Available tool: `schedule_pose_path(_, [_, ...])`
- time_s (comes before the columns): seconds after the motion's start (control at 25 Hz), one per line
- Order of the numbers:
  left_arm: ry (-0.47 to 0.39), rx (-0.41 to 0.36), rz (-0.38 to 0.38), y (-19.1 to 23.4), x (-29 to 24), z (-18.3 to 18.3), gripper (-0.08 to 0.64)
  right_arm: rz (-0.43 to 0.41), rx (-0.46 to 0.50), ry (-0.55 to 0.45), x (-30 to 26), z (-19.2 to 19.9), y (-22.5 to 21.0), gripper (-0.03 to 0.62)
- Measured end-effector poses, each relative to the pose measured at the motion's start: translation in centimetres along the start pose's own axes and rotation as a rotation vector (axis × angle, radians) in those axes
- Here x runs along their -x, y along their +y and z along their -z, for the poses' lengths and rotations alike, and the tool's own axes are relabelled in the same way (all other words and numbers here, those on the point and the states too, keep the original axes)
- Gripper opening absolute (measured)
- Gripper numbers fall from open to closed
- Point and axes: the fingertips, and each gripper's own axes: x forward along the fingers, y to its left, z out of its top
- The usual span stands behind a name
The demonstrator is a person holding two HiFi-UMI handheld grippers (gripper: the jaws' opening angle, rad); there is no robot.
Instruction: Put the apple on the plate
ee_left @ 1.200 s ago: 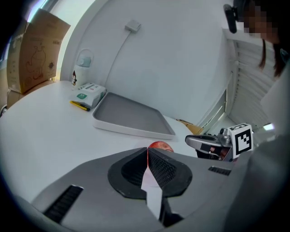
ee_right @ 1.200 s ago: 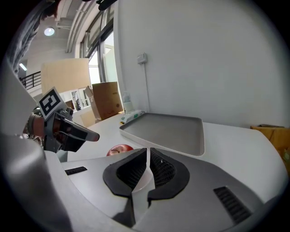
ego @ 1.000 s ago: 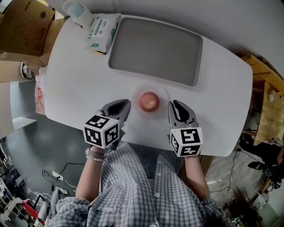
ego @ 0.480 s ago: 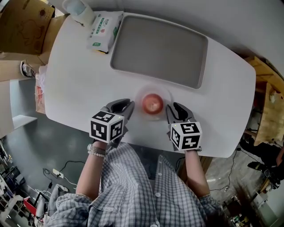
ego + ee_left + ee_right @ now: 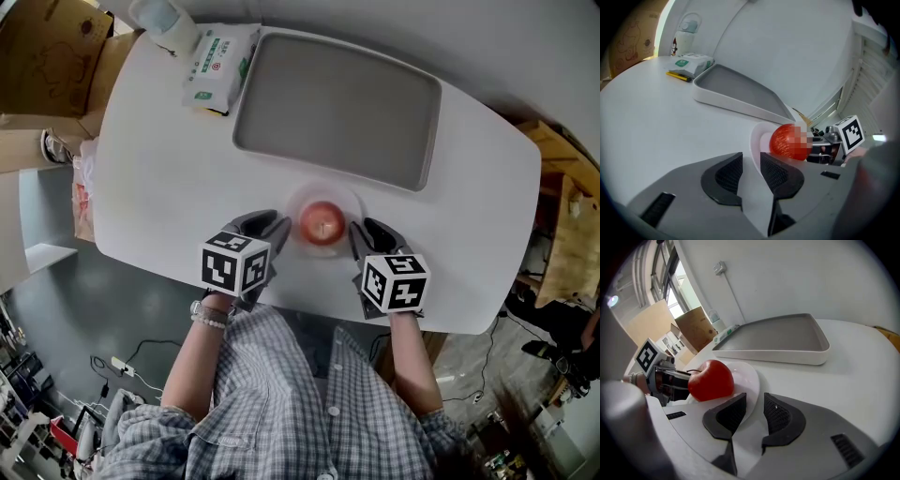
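Observation:
A red apple rests on a small white plate near the table's front edge; it also shows as the apple in the left gripper view and the apple in the right gripper view. My left gripper is just left of the plate, its tips by the rim. My right gripper is at the plate's right rim. Both point at the apple from opposite sides. Each pair of jaws is drawn together to a narrow slit, with nothing held. The plate lies just beyond the right jaws.
A large grey tray with a white rim lies behind the plate. A pack of wipes and a bottle are at the back left corner. Cardboard boxes stand off the table's left side.
Both grippers have drawn in closer to the plate from either side. The apple and plate have stayed put.

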Motion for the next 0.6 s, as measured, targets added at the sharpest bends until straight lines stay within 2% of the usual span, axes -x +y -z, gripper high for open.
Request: schedule_pose_path(0.6, [0.050, 0.010, 0.019, -1.1, -0.9, 0.5, 0.101, -0.035, -0.045, 0.039, -0.1, 0.5, 0.1, 0.094])
